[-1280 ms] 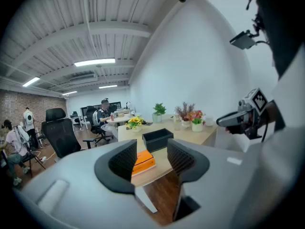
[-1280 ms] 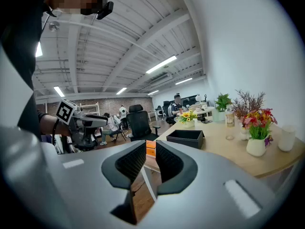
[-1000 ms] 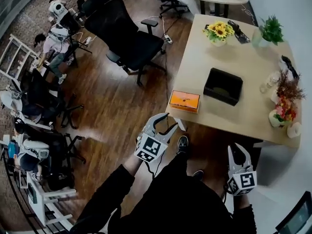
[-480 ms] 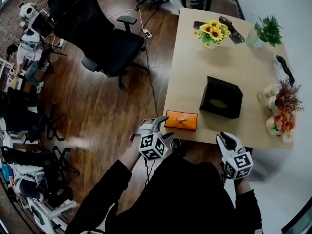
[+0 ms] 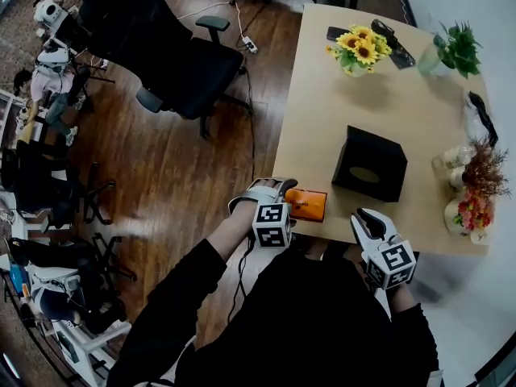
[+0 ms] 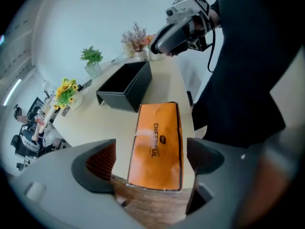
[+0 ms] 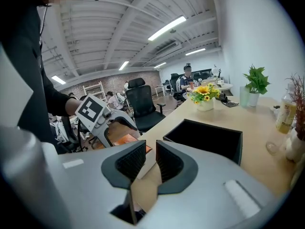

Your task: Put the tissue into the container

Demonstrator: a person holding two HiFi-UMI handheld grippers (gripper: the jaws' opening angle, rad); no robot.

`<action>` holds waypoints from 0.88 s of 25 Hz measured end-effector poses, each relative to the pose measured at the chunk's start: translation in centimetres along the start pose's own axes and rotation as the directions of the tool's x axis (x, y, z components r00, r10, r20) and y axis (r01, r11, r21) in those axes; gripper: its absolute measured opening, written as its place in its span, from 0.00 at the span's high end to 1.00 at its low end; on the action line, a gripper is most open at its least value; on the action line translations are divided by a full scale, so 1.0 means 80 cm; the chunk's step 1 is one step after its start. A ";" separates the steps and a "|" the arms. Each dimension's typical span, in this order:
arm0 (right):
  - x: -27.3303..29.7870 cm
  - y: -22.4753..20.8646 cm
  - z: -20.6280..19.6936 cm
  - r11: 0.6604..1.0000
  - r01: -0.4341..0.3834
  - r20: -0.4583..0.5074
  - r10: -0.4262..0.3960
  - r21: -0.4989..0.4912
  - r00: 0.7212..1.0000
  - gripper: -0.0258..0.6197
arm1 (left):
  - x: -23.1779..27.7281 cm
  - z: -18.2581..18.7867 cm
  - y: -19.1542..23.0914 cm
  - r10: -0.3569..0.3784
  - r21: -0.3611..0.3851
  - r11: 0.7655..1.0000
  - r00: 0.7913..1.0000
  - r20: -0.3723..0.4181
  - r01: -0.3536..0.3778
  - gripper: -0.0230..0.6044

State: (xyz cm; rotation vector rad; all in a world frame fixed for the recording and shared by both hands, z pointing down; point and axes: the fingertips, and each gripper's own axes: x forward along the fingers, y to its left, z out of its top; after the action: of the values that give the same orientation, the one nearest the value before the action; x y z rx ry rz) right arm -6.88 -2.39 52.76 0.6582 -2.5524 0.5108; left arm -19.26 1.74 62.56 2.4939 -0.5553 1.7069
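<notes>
Between the jaws of my left hand-held gripper (image 6: 150, 173), which have just been opening wide, sits the ungrasped orange tissue pack (image 6: 158, 137); I should straddle it squarely before clenching.

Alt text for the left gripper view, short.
The left gripper, jaws just opened wide, straddles an orange tissue pack at the table edge without pressing it. Beyond are a black open container and the right gripper.

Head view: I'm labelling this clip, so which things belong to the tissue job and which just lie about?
Job: orange rectangular tissue pack; black open-topped box container.
Lying about: vase of yellow sunflowers; green potted plant; black office chair.
</notes>
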 end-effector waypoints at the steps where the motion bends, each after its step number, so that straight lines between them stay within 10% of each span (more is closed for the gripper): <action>1: -0.003 -0.003 0.004 1.000 -0.003 0.009 0.003 0.001 1.000 0.86 | 0.006 0.007 -0.002 -0.036 0.000 0.999 0.999 -0.019 0.036 0.24; 10: -0.048 -0.081 -0.025 0.986 0.053 0.042 -0.060 0.158 0.997 0.86 | 0.044 0.006 -0.019 -0.214 -0.179 0.966 0.966 -0.142 0.188 0.25; 22: -0.056 -0.098 -0.046 0.976 0.063 0.047 -0.075 0.207 0.996 0.86 | 0.038 -0.001 -0.017 -0.237 -0.193 0.961 0.948 -0.212 0.197 0.38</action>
State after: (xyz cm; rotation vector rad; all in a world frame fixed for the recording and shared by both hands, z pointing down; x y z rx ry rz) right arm 1.96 -5.54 55.39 0.8410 -2.5376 0.7492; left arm -17.90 2.23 65.54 2.1117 -0.3690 1.7526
